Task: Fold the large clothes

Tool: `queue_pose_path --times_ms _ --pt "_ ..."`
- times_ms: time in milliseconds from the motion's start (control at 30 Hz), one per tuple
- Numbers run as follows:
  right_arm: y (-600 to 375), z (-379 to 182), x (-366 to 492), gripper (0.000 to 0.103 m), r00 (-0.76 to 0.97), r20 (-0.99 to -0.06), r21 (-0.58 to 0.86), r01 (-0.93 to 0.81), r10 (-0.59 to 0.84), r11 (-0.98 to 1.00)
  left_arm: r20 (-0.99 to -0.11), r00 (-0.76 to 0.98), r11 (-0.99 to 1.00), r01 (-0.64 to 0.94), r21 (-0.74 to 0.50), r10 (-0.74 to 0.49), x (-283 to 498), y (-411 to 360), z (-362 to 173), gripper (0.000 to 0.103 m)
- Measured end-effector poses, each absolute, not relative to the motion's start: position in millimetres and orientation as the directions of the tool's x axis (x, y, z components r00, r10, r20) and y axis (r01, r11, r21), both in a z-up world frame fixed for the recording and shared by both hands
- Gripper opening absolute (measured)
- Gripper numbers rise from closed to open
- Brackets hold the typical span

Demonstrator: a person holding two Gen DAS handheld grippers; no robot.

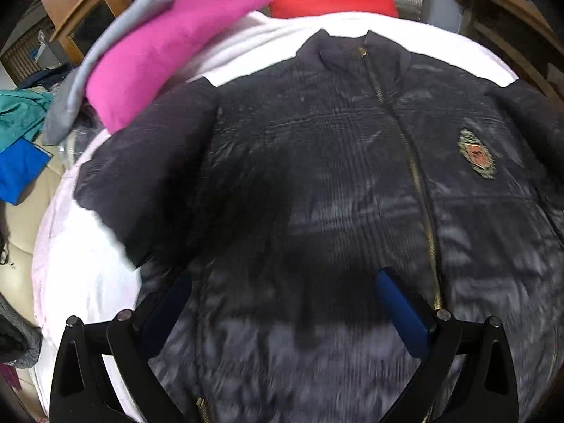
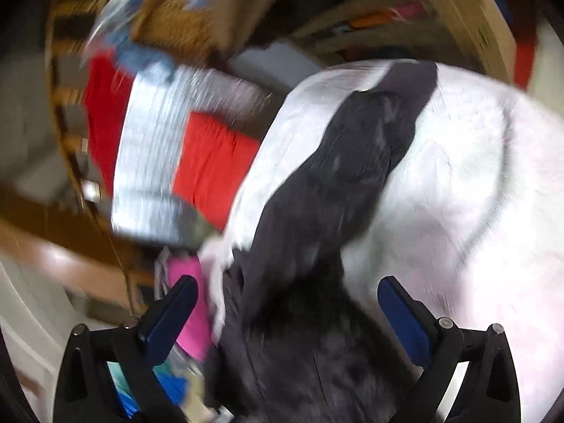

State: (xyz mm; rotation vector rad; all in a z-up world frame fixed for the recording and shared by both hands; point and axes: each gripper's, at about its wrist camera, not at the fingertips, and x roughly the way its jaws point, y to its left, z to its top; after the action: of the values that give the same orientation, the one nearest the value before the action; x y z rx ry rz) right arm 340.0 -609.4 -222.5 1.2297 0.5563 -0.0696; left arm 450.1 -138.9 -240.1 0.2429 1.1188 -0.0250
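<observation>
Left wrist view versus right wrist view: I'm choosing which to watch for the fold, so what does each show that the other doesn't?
Only the left wrist view shows the jacket front: collar, zipper, chest badge, plus a pink cushion beyond it. Only the right wrist view shows one sleeve stretched across the white cover, with blurred shelves behind. Both show the dark jacket on the white cover, something red beyond it, and an open gripper above the fabric: left gripper, right gripper.
</observation>
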Motion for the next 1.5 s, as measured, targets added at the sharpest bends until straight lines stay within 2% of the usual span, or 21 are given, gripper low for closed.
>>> queue_pose_path --times_ms 200,300,367,467,500,533,600,667,700,800,933,1067,1233,1400,1467,1500 --pt "-658.4 -262.9 390.7 0.103 0.867 -0.465 0.875 0.42 0.178 0.239 -0.902 0.427 0.969 0.19 0.16 0.065 457.6 -140.2 -266.4 0.103" --pt "-674.8 -282.0 407.6 0.102 0.866 -0.477 0.874 0.449 0.153 0.184 -0.916 0.401 0.983 0.171 0.069 -0.006 461.9 -127.5 -271.8 0.103" --pt "-680.7 -286.9 414.2 0.1 0.876 -0.468 0.879 0.447 0.117 0.168 -0.913 0.396 0.989 0.14 -0.041 -0.094 462.0 -113.0 -277.1 0.103" --pt "-690.6 -283.4 428.3 0.084 0.877 -0.473 0.87 0.449 0.087 0.204 -0.904 0.415 0.987 0.158 -0.04 -0.103 461.5 -112.2 -278.7 0.103" --pt "-692.4 -286.1 434.7 0.073 0.873 -0.479 0.867 0.455 0.09 0.202 -0.902 0.42 0.988 0.152 -0.04 -0.102 461.6 -111.9 -278.7 0.103" --pt "-693.6 -291.3 441.2 0.057 0.867 -0.491 0.862 0.468 0.092 0.194 -0.897 0.429 0.988 0.149 -0.042 -0.103 460.9 -111.9 -279.0 0.103" --pt "-693.8 -299.2 449.6 0.039 0.862 -0.498 0.857 0.474 0.091 0.205 -0.882 0.459 0.988 0.147 -0.04 -0.104 457.0 -113.5 -277.0 0.103" --pt "-690.5 -299.5 454.2 0.032 0.868 -0.488 0.86 0.46 0.094 0.222 -0.875 0.473 0.988 0.152 -0.035 -0.104 449.4 -117.4 -276.8 0.103" --pt "-689.5 -298.8 456.4 0.024 0.878 -0.469 0.87 0.44 0.099 0.222 -0.878 0.466 0.987 0.156 -0.038 -0.108 449.4 -117.0 -275.7 0.103" --pt "-680.2 -285.5 457.6 0.016 0.9 -0.426 0.879 0.389 0.089 0.277 -0.893 0.439 0.985 0.171 -0.022 -0.096 453.4 -114.3 -268.7 0.103" --pt "-647.5 -236.4 465.1 0.015 0.906 -0.417 0.813 0.338 0.07 0.475 -0.836 0.548 0.989 0.13 0.068 -0.015 450.7 -107.2 -235.7 0.103" --pt "-593.3 -180.2 464.9 0.015 0.922 -0.372 0.74 0.224 0.107 0.635 -0.811 0.585 0.997 0.072 0.018 -0.028 455.6 -82.5 -210.2 0.103" --pt "-489.7 -142.7 467.4 0.015 0.892 -0.338 0.678 0.01 0.3 0.735 -0.805 0.594 1.0 -0.01 -0.01 -0.002 462.5 -54.1 -202.8 0.103" --pt "-389.6 -170.2 482.3 0.017 0.759 -0.411 0.687 -0.106 0.504 0.719 -0.809 0.588 0.998 -0.038 -0.04 -0.01 465.9 -34.0 -202.9 0.103" --pt "-357.0 -188.7 483.1 0.025 0.688 -0.447 0.699 -0.129 0.571 0.703 -0.806 0.592 0.998 -0.042 -0.056 -0.021 466.6 -30.7 -203.4 0.103" --pt "-343.7 -200.6 488.6 0.043 0.642 -0.461 0.724 -0.129 0.613 0.678 -0.802 0.597 0.998 -0.04 -0.057 -0.022 464.0 -29.0 -201.9 0.103"
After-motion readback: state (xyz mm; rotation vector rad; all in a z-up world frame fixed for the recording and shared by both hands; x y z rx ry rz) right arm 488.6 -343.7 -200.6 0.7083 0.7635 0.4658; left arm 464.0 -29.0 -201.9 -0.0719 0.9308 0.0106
